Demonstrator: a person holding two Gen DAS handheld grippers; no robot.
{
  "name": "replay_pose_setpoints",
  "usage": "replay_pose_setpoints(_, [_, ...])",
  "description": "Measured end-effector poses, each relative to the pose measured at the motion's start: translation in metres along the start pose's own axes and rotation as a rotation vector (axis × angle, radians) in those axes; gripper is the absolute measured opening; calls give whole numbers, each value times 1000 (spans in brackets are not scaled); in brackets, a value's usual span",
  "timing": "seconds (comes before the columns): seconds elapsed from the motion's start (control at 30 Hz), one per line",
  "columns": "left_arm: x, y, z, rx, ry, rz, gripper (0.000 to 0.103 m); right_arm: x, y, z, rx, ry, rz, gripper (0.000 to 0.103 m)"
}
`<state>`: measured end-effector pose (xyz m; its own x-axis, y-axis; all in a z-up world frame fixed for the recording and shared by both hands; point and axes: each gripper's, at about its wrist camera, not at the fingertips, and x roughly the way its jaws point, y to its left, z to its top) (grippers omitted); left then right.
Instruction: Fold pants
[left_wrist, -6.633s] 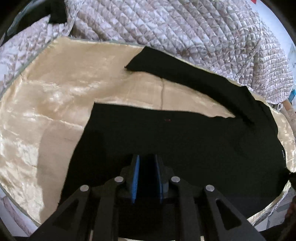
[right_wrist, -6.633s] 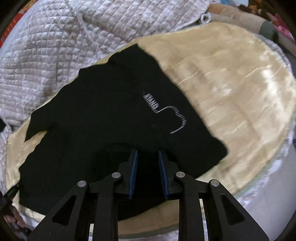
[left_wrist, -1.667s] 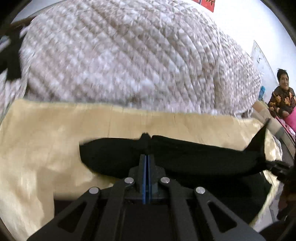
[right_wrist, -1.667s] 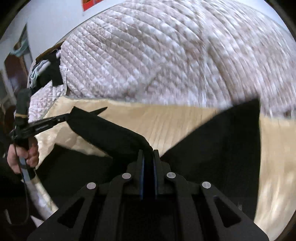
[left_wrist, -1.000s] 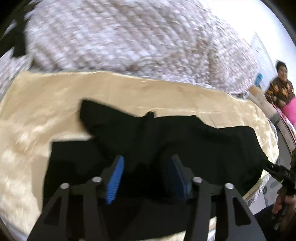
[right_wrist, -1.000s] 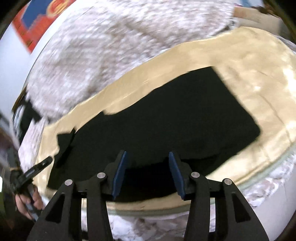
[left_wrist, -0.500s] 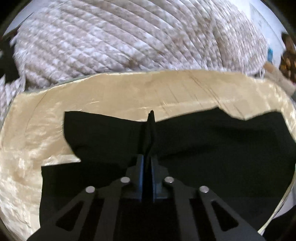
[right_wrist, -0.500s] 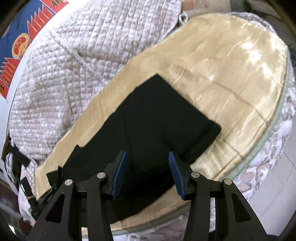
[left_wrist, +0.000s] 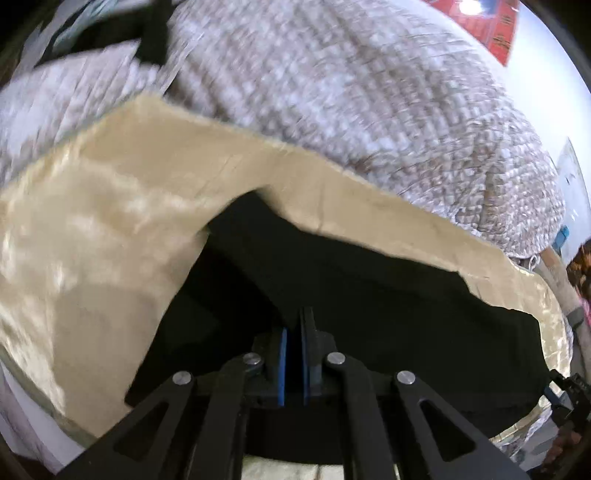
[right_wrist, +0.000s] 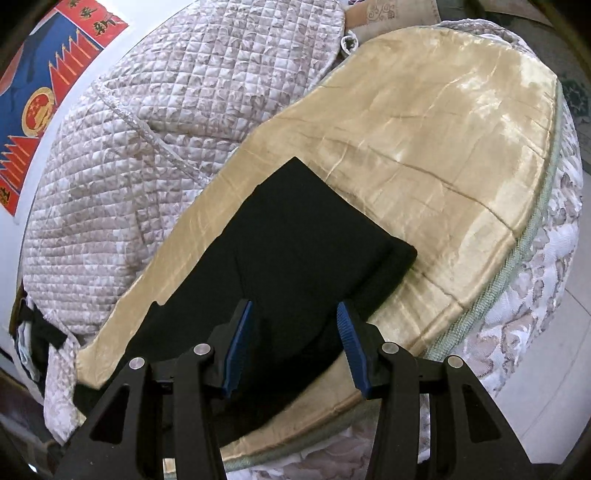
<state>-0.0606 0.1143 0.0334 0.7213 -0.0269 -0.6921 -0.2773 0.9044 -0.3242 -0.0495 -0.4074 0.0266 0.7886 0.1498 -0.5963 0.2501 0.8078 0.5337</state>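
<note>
The pants (right_wrist: 295, 254), spread flat with both legs apart 6.6 s ago, now lie doubled lengthwise on the gold cover (right_wrist: 443, 147). The right claw (right_wrist: 295, 343), shut on the lifted cloth 1.7 s ago, now stands wide open above it. The left claw (left_wrist: 293, 354), open a second ago, pinches a fold again.

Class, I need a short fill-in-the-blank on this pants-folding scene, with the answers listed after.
1. The pants are ____ in colour.
2. The right tongs are ____, gripping nothing.
3. The left tongs are pinched shut on the ____.
4. The pants lie on a shiny ____ cloth.

Answers: black; open; pants; gold
</note>
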Motion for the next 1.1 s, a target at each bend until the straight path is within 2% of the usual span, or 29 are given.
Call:
replay_pose_setpoints(0.07, [9, 10, -1, -40, 39, -14, 11, 3, -2, 2, 17, 7, 9, 47])
replay_pose_setpoints(0.17, [16, 20, 0, -91, 41, -40, 27, 2, -2, 3, 26, -4, 17, 47])
replay_pose_setpoints(0.23, [21, 27, 1, -126, 43, -40, 28, -1, -1, 6, 22, -24, 21, 48])
replay_pose_setpoints(0.33, [27, 34, 3, -176, 45, -69, 28, -6, -5, 12, 56, -65, 78, 47])
replay_pose_setpoints(0.43, [28, 29, 6, -149, 26, -64, 27, -4, -10, 19, 87, -66, 109, 47])
replay_pose_setpoints(0.53, [29, 24, 7, -123, 18, -58, 13, 4, -15, 19, 120, -36, 127, 47])
replay_pose_setpoints(0.63, [30, 22, 6, -102, 18, -50, 10, 3, -19, 20, 141, -36, 147, 47])
replay_pose_setpoints(0.7, [30, 24, 7, -96, 17, -39, 9, 2, -17, 19, 127, -27, 99, 47])
replay_pose_setpoints(0.83, [29, 27, 7, -96, 21, -22, 9, -2, -21, 13, 156, -1, 64, 47])
replay_pose_setpoints(1.0, [31, 26, 7, -100, 20, -29, 7, 6, -31, 15, 204, 21, 104, 47])
replay_pose_setpoints(1.1, [31, 24, 8, -98, 18, -31, 7, 11, -33, 20, 215, 18, 99, 47])
